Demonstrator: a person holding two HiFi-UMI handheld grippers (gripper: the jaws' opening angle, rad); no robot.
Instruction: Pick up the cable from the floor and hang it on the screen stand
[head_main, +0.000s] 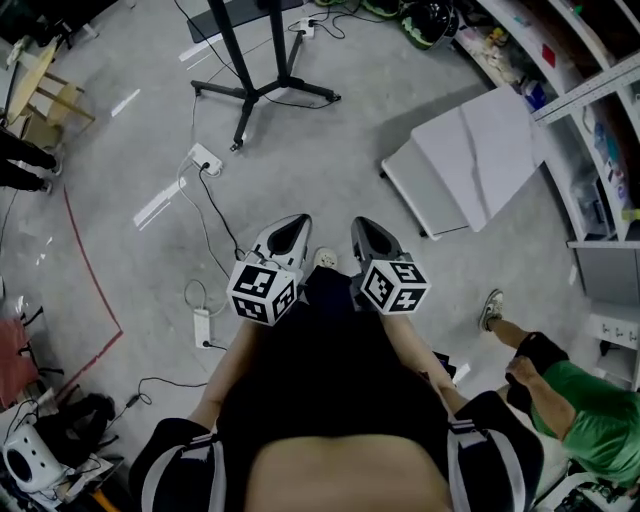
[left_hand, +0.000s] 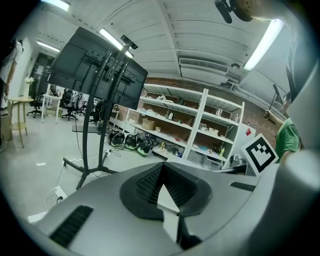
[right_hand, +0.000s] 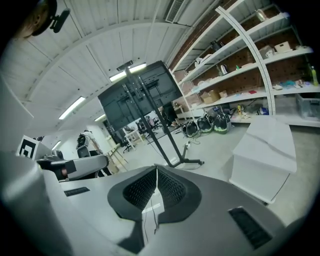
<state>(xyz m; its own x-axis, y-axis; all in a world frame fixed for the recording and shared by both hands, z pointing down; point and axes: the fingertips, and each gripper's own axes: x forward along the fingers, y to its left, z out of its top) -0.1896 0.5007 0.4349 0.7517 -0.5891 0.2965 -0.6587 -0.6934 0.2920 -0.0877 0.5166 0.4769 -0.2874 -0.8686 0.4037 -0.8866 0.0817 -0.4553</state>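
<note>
left gripper (head_main: 289, 230) and right gripper (head_main: 369, 232) were shut, empty. the cable (head_main: 218, 212) lay on the floor (head_main: 330, 170), left. far shelves (left_hand: 172, 122) held boxes (left_hand: 148, 123).

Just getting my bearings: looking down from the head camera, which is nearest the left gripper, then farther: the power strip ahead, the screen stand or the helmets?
From the left gripper:
1. Power strip, on the floor ahead, to its left.
2. Screen stand, farther ahead, beyond the strip.
3. Helmets, farthest, at the top right.
</note>
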